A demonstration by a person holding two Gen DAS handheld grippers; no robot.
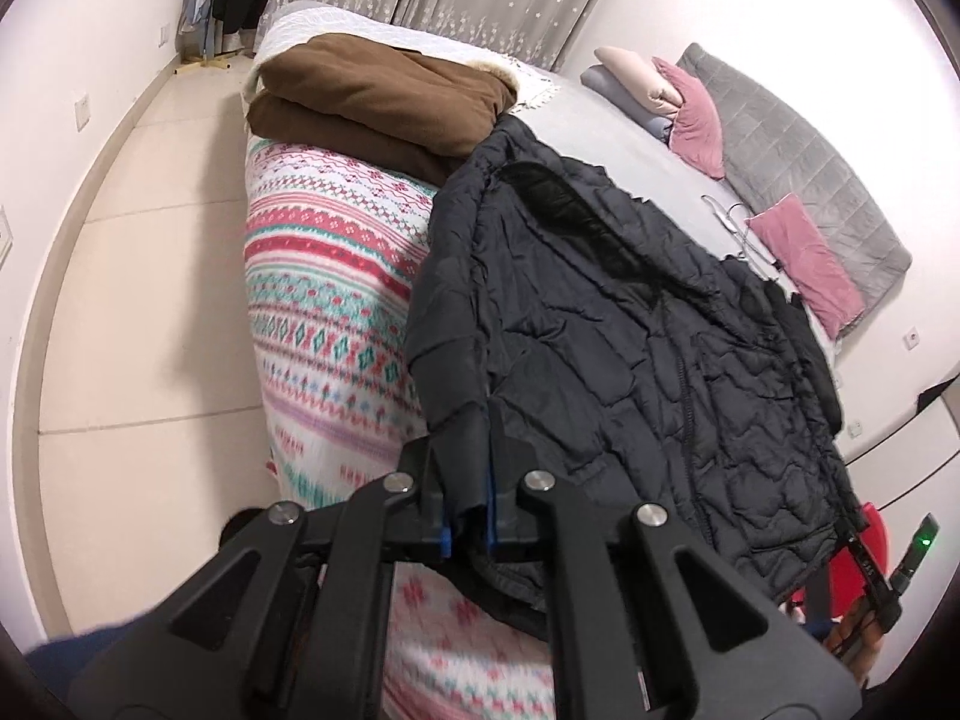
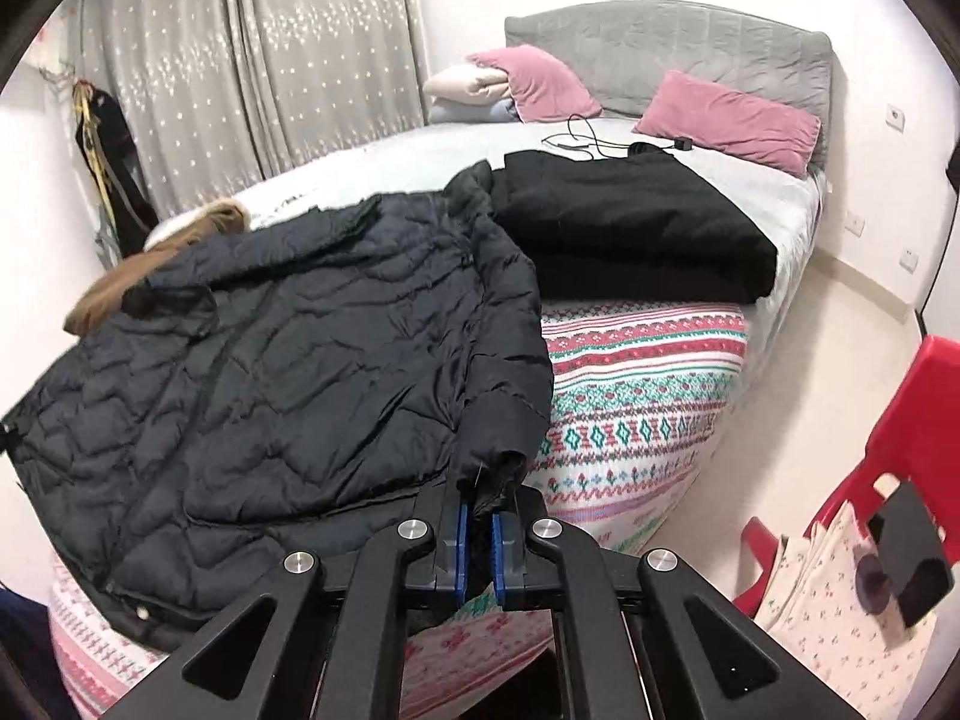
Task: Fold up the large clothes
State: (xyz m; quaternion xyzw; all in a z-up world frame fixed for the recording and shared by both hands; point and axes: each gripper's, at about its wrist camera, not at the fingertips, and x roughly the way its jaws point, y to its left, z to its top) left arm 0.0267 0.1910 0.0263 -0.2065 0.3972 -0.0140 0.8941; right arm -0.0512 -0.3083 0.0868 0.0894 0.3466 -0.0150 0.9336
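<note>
A dark quilted puffer jacket (image 1: 630,324) lies spread on the patterned blanket (image 1: 324,276) at the foot of the bed. My left gripper (image 1: 469,510) is shut on the cuff of one sleeve, lifted off the blanket. In the right wrist view the same jacket (image 2: 288,360) fills the left half, and my right gripper (image 2: 477,546) is shut on the cuff of the other sleeve (image 2: 492,474). Both sleeves hang from the blue pads.
A folded brown coat (image 1: 372,102) lies beyond the jacket, and a folded black garment (image 2: 630,228) sits beside it. Pink pillows (image 2: 726,120), a cable (image 2: 588,141) and a grey headboard (image 2: 678,42) are further back. A red chair (image 2: 888,456) stands at the right on the tiled floor (image 1: 138,276).
</note>
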